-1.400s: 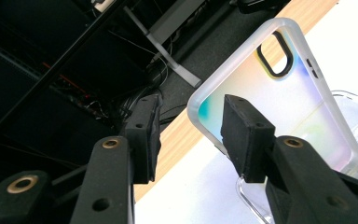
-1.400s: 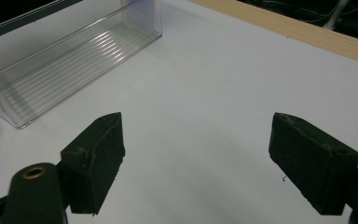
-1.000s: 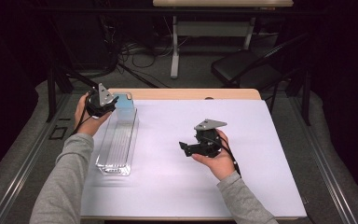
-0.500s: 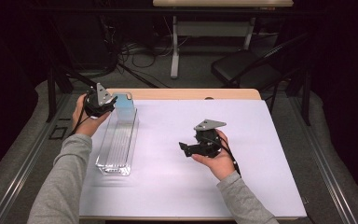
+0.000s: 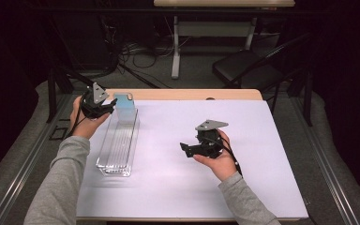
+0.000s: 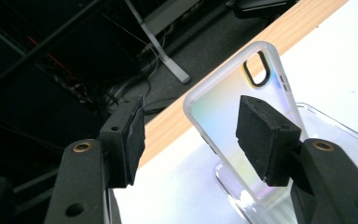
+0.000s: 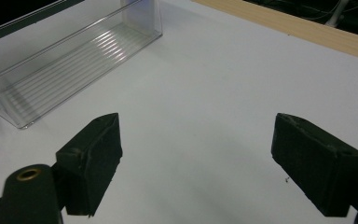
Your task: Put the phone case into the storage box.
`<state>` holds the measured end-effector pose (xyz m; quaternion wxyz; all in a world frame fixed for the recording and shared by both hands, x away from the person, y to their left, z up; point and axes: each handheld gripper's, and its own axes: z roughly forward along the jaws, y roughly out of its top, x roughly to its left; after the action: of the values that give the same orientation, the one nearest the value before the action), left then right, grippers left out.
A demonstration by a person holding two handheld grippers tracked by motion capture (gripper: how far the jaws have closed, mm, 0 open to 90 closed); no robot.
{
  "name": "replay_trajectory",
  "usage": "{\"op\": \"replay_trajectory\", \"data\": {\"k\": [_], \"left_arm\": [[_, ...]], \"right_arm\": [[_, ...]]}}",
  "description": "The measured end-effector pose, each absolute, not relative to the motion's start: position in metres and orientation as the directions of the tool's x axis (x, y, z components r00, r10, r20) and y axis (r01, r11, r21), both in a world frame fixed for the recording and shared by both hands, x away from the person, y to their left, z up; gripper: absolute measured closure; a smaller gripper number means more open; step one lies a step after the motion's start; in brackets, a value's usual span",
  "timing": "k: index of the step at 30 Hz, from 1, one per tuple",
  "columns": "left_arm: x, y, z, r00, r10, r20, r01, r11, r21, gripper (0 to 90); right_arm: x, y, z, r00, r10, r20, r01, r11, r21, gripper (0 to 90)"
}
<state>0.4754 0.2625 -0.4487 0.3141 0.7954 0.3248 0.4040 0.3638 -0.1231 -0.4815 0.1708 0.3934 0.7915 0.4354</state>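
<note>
Near the far left corner of the white surface (image 5: 178, 178): left gripper (image 5: 104, 107), held in the left hand (image 5: 85, 123), jaws apart and just now opening wider. Between those jaws in the left gripper view, a clear phone case (image 6: 242, 121) with an iridescent sheen, standing tilted at the far end of a clear plastic tray (image 5: 118, 146); one pad (image 6: 263, 140) in front of the case's face, the other pad (image 6: 129, 140) well off it, contact impossible to tell. Tray long and narrow, ribbed floor, lying along the left side of the surface, its near end toward the front edge. Farther right, about mid-surface: right gripper (image 5: 185, 148) in the right hand (image 5: 220, 159), pointed left toward the tray, jaws wide apart with bare white surface between them. Beyond the far edge, a strip of wooden tabletop (image 5: 192, 94).
</note>
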Motion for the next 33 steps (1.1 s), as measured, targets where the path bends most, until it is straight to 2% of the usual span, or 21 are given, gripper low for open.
{"op": "replay_trajectory", "data": {"k": [10,15,25,33], "left_arm": [[0.467,0.26,-0.441,0.464,0.792,0.396,0.297,-0.561,0.773,34.7],[0.462,0.259,-0.435,0.488,0.804,0.341,0.311,-0.525,0.792,30.2],[0.447,0.26,-0.423,0.54,0.819,0.194,0.362,-0.434,0.825,27.5],[0.439,0.26,-0.415,0.603,0.796,0.058,0.409,-0.371,0.834,26.5]], "right_arm": [[0.364,-0.124,-0.48,-0.62,0.781,0.072,0.478,0.303,0.825,13.8],[0.363,-0.125,-0.479,-0.611,0.788,0.077,0.48,0.291,0.827,12.1],[0.362,-0.127,-0.476,-0.6,0.794,0.092,0.486,0.271,0.831,9.7],[0.36,-0.127,-0.474,-0.599,0.796,0.093,0.489,0.272,0.829,8.9]]}}
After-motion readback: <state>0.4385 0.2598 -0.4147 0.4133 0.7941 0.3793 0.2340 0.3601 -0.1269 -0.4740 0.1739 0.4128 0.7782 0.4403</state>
